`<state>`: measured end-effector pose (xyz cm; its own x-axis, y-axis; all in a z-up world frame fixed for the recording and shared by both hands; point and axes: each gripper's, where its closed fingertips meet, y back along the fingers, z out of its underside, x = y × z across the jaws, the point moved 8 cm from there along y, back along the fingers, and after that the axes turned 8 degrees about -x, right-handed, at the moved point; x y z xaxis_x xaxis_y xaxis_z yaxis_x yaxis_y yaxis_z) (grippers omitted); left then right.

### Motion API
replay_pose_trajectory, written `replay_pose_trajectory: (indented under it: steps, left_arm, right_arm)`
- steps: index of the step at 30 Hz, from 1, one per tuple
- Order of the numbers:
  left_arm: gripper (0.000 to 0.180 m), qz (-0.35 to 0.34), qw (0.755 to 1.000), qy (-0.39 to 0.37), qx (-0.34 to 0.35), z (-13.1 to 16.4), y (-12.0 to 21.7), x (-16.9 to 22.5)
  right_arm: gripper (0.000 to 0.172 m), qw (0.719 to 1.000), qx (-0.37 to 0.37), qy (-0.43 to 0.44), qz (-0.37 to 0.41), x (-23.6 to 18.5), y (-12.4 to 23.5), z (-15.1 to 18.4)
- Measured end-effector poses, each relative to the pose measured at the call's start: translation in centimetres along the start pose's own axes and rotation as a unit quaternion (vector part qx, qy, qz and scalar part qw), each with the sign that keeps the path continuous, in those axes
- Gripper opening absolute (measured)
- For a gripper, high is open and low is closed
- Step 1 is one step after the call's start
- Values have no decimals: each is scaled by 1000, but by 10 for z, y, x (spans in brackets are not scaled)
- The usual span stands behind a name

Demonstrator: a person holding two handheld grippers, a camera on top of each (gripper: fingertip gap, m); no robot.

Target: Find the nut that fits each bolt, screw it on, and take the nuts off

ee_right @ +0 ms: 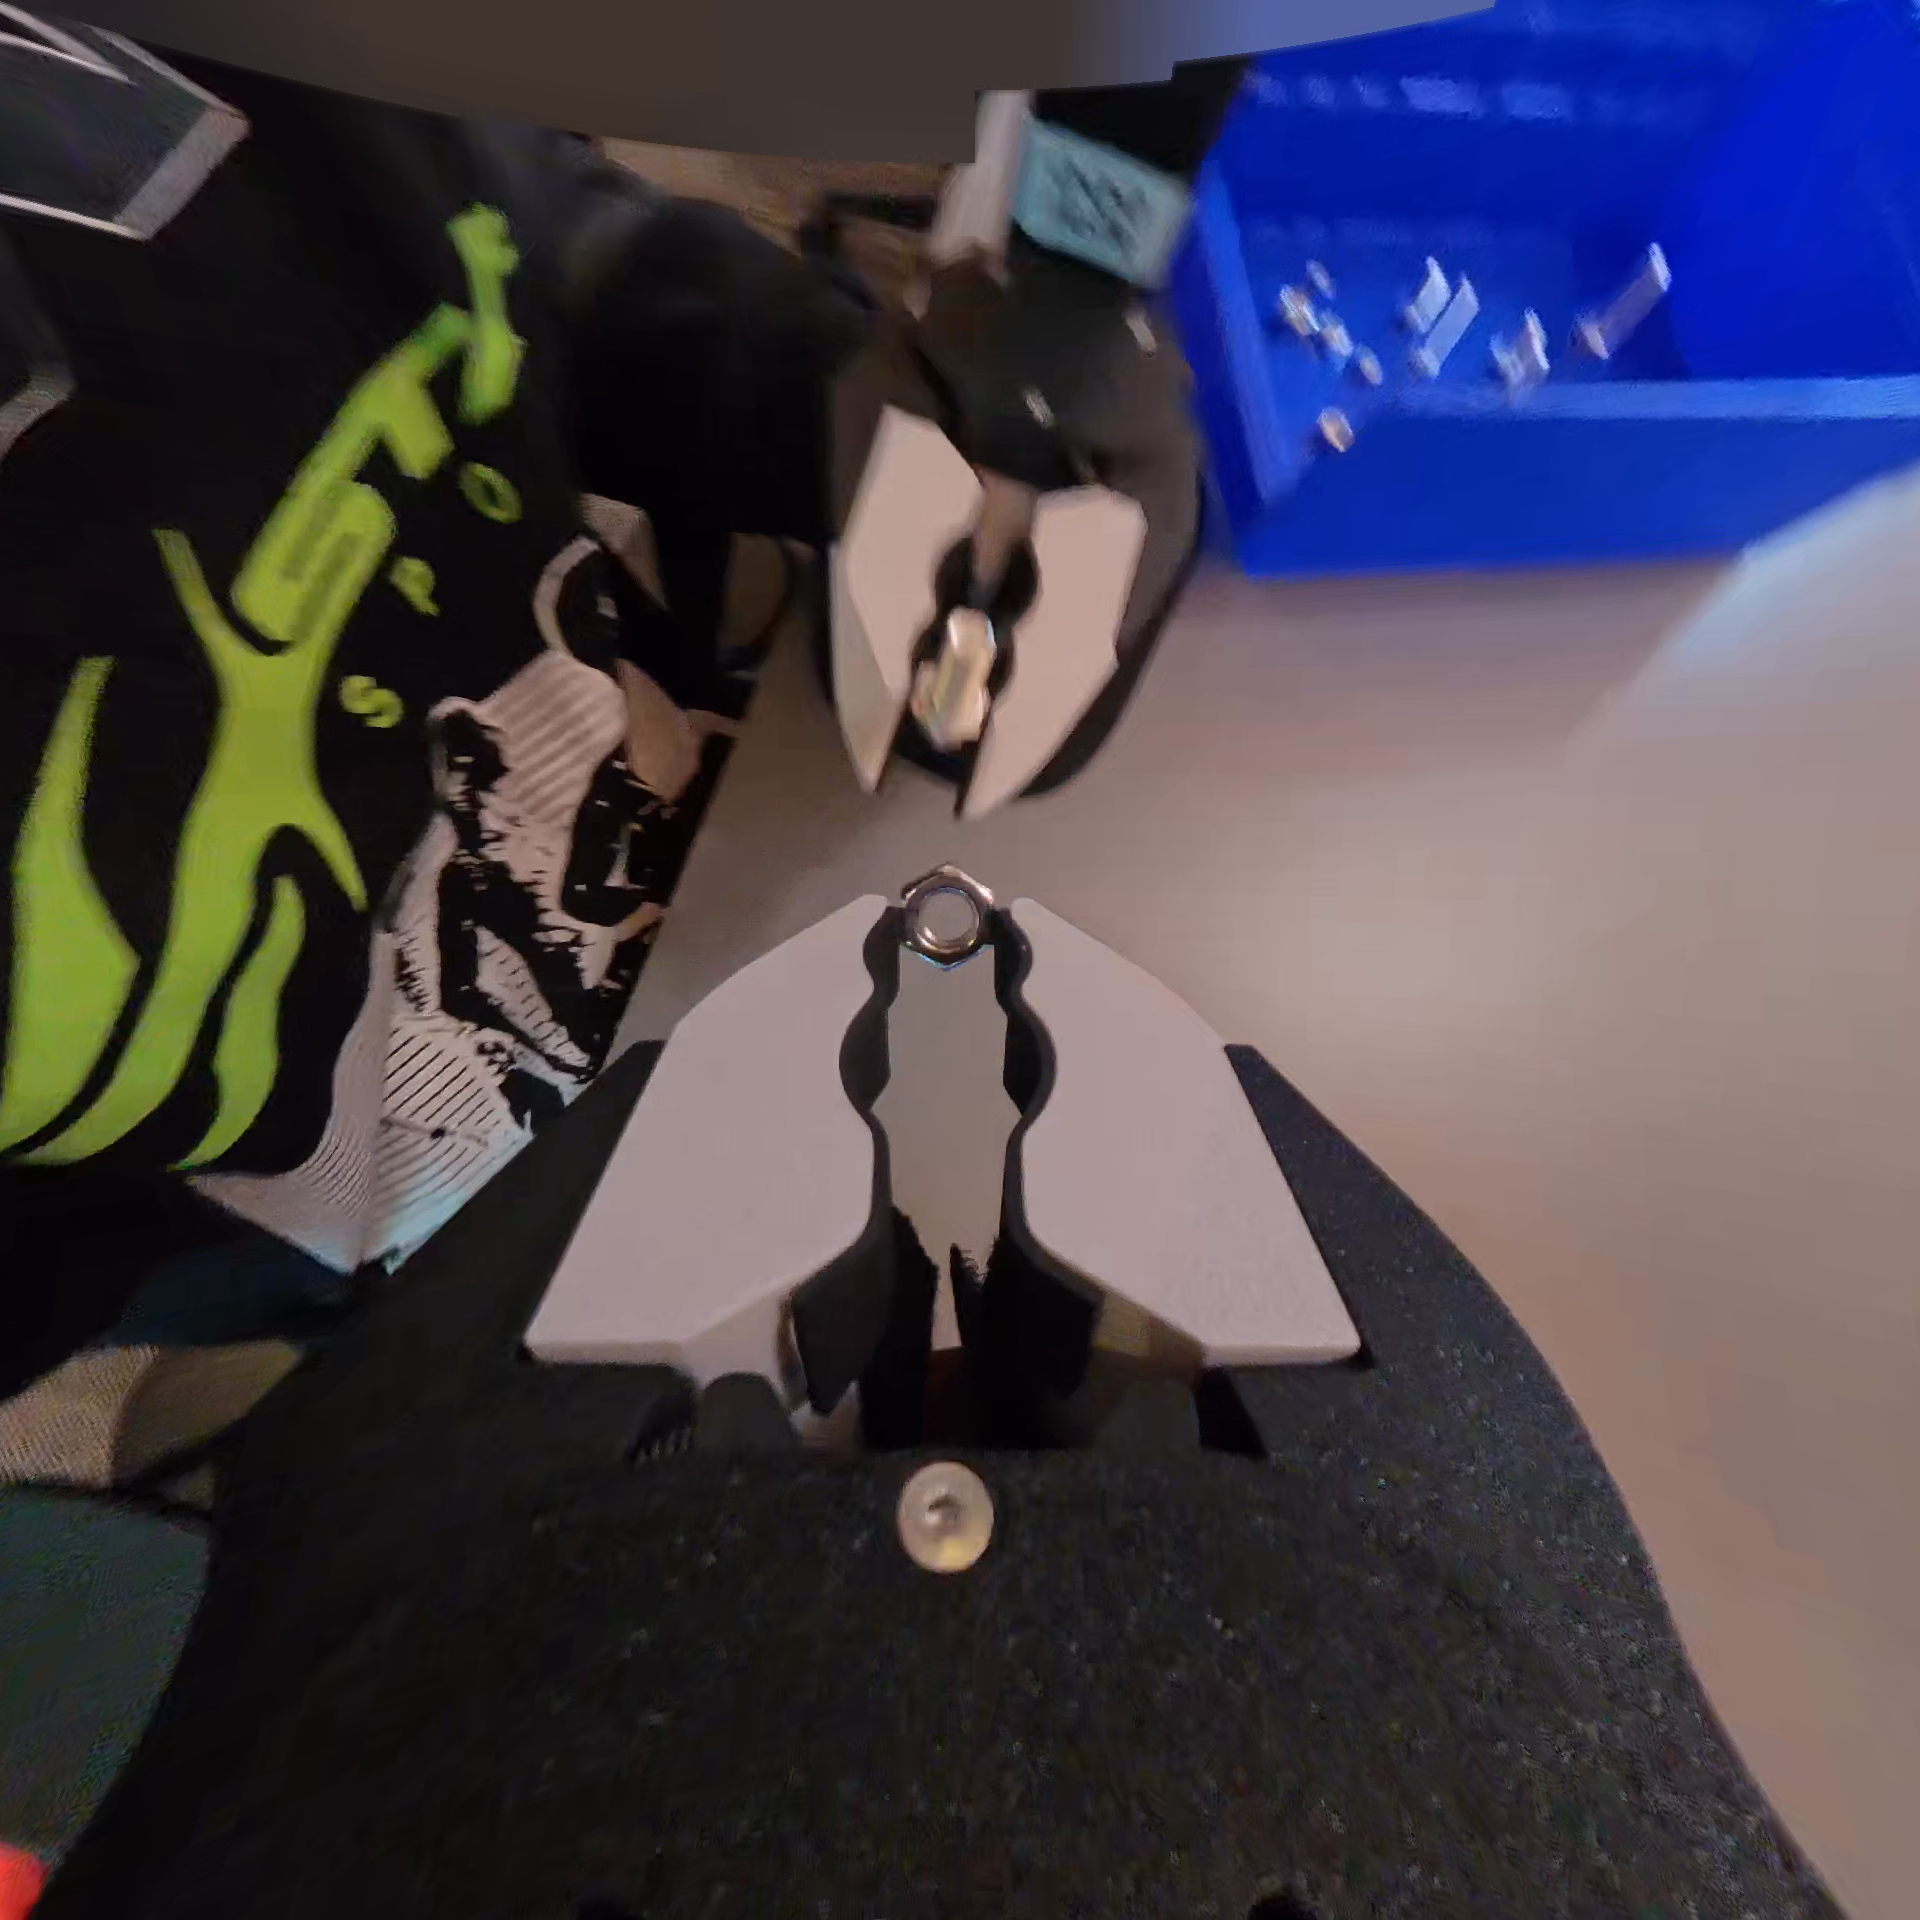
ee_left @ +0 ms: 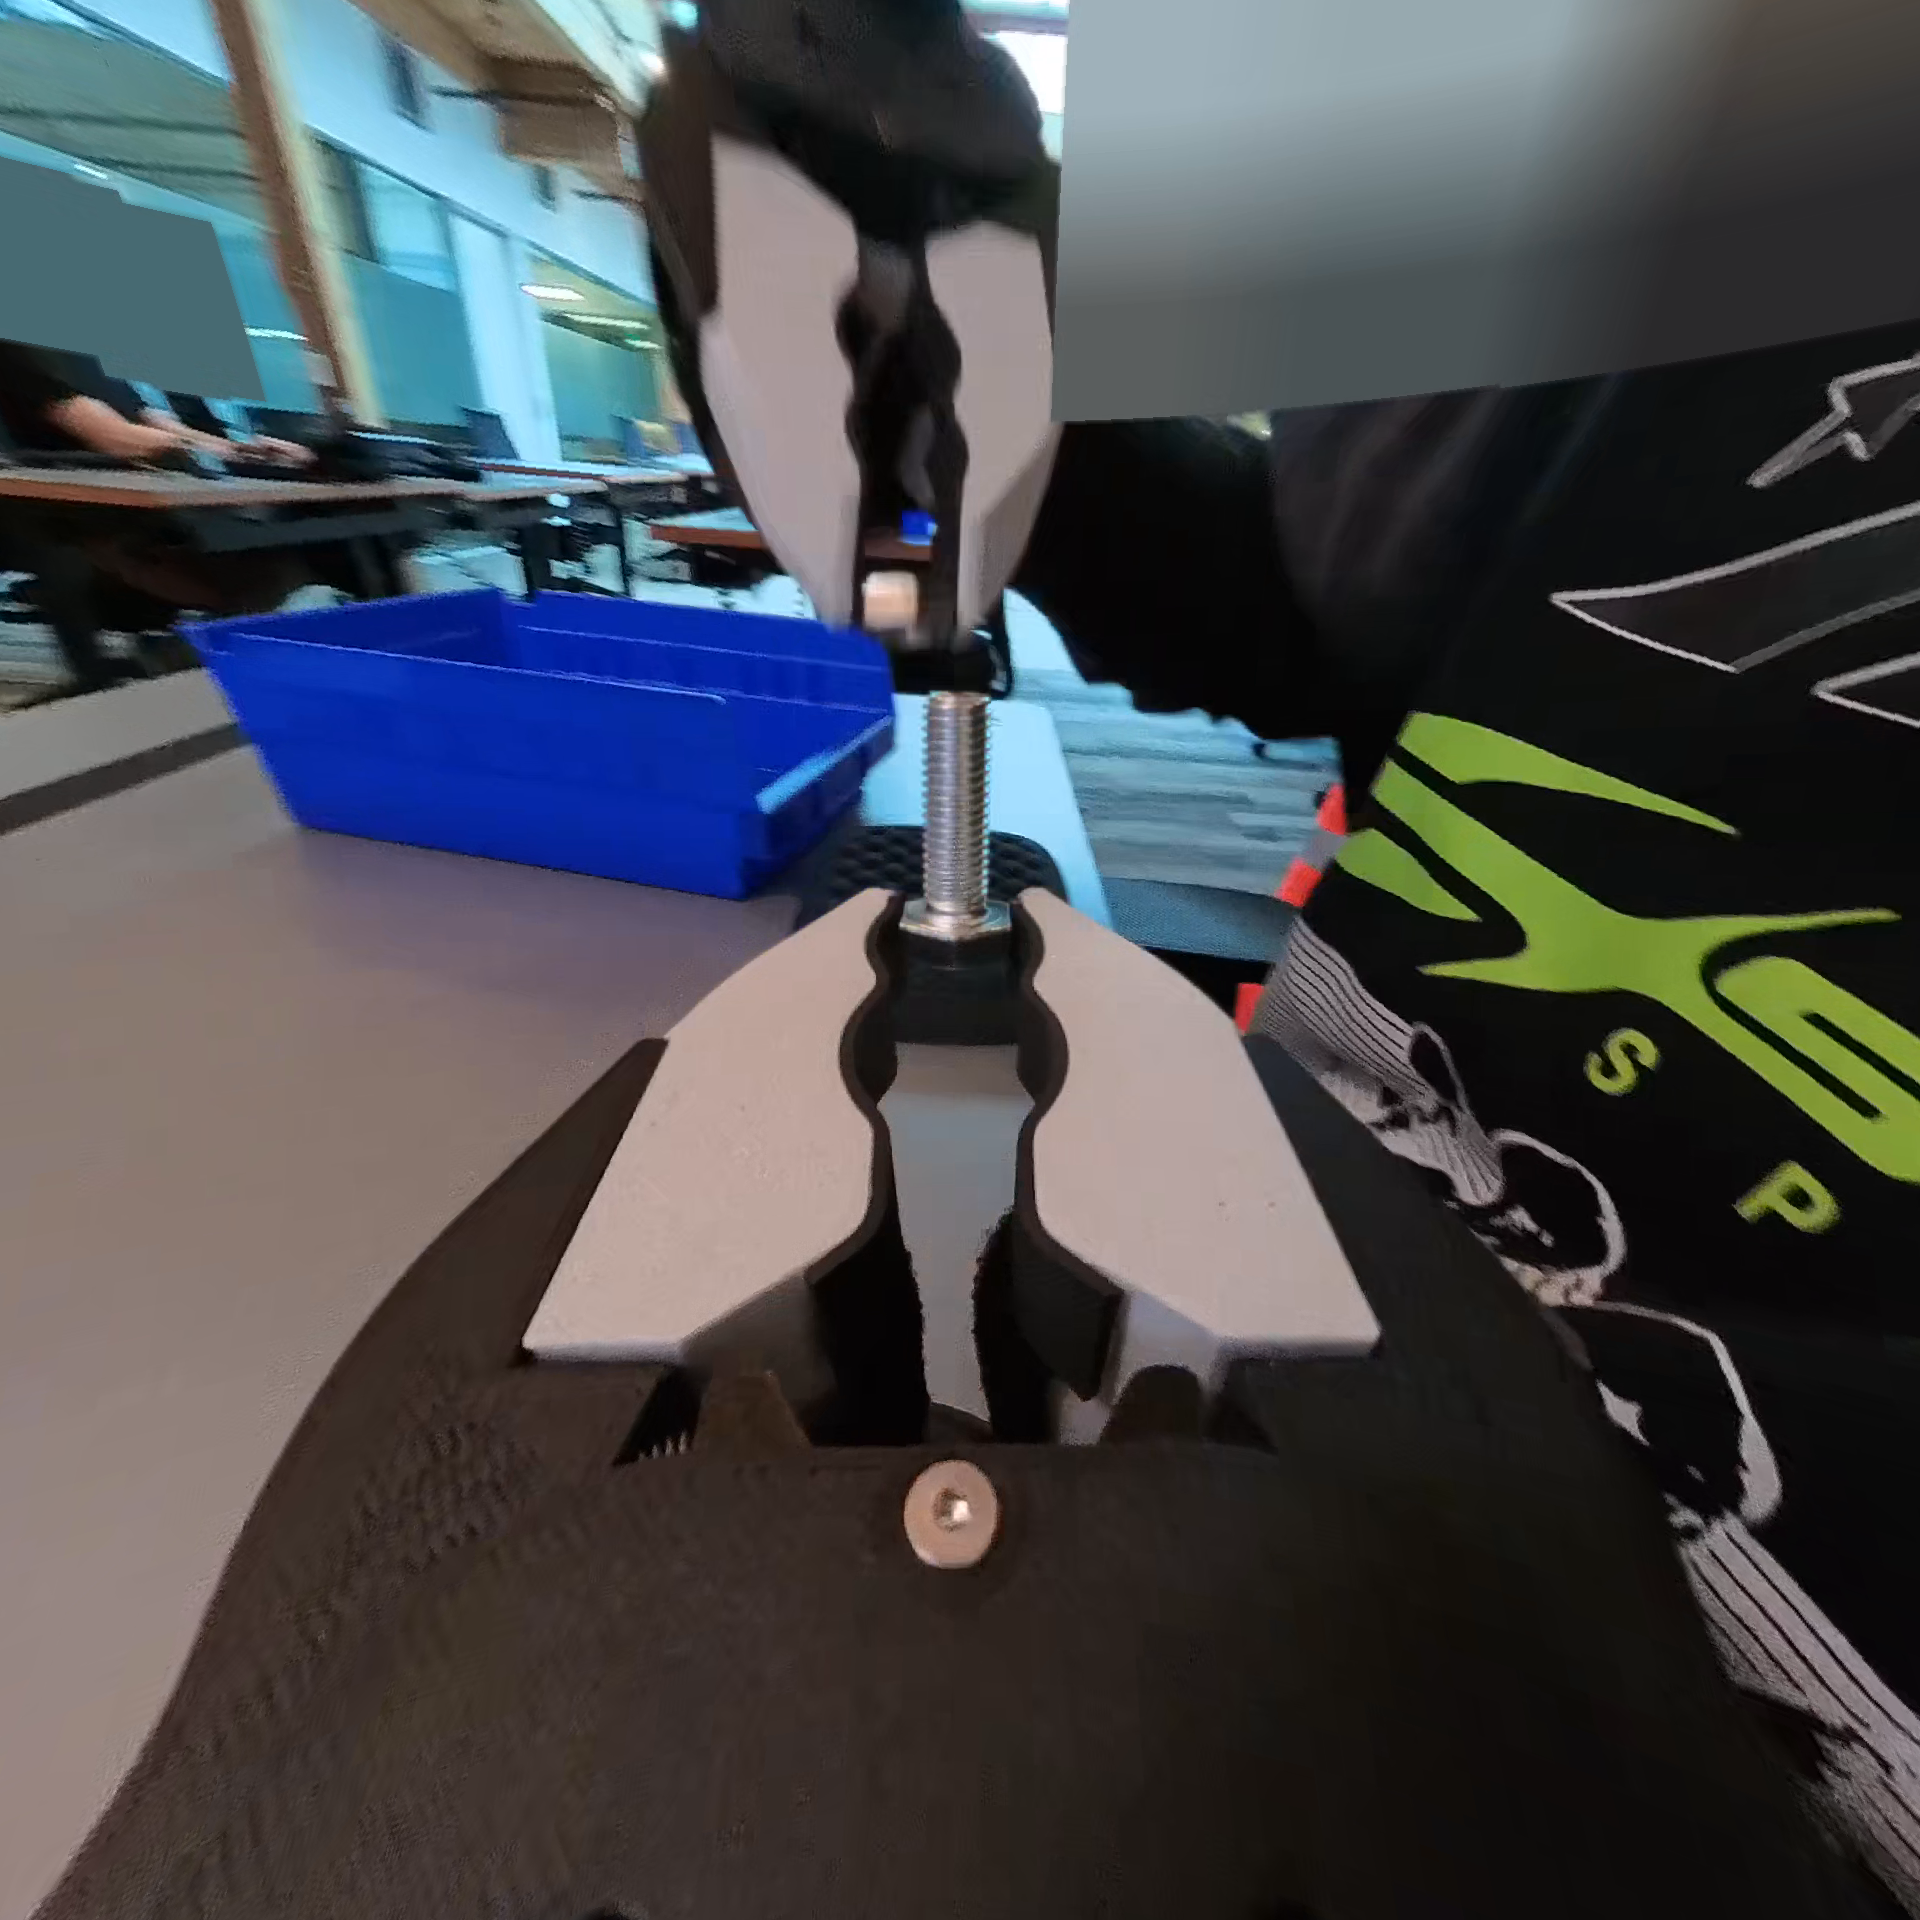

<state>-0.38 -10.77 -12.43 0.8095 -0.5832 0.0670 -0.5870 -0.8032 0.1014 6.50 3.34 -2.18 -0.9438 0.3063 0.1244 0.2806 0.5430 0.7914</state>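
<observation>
Left gripper [ee_left: 951, 925] clamped on the bolt [ee_left: 958, 805] by its head, frame centre, thread upright, right gripper [ee_right: 945, 920] pinching a silver nut [ee_right: 943, 920] (hole facing the camera), blue bin [ee_right: 1558, 416] upper right.

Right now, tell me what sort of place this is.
Probably a shared office or lab workroom: rows of long desks run beside big windows, and a blue parts bin sits on the grey worktable.

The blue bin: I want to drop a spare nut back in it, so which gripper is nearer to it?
Left, though only slightly. The left gripper, holding the bolt, sits just beside the blue bin; the right gripper, holding a nut, is a little farther.
</observation>
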Motion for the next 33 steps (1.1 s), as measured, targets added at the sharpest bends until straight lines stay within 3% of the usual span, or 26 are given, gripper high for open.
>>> replay_pose_trajectory:
  steps: [5, 9, 14, 21, 25, 33]
  left_arm:
    - [19, 67, 997, -5, -41, 5, -8, 4]
    - [19, 102, 993, 9, -51, 6, -10, 3]
    - [19, 119, 991, 12, -58, 8, -11, 4]
    - [19, 113, 992, 4, -53, 7, -10, 5]
    - [18, 73, 996, -1, -59, 7, -11, 4]
    - [18, -86, 994, 7, -59, 6, -11, 0]
  right_arm:
    - [17, 984, -19, 153, -85, 1, -10, -38]
    - [17, 964, -66, 237, -105, 1, -27, -49]
    - [17, 947, -101, 274, -132, 0, -39, -52]
    - [17, 945, -101, 276, -141, 2, -43, -55]
    - [17, 950, -118, 249, -144, 5, -44, -54]
    - [17, 968, -167, 154, -105, 19, -42, -52]
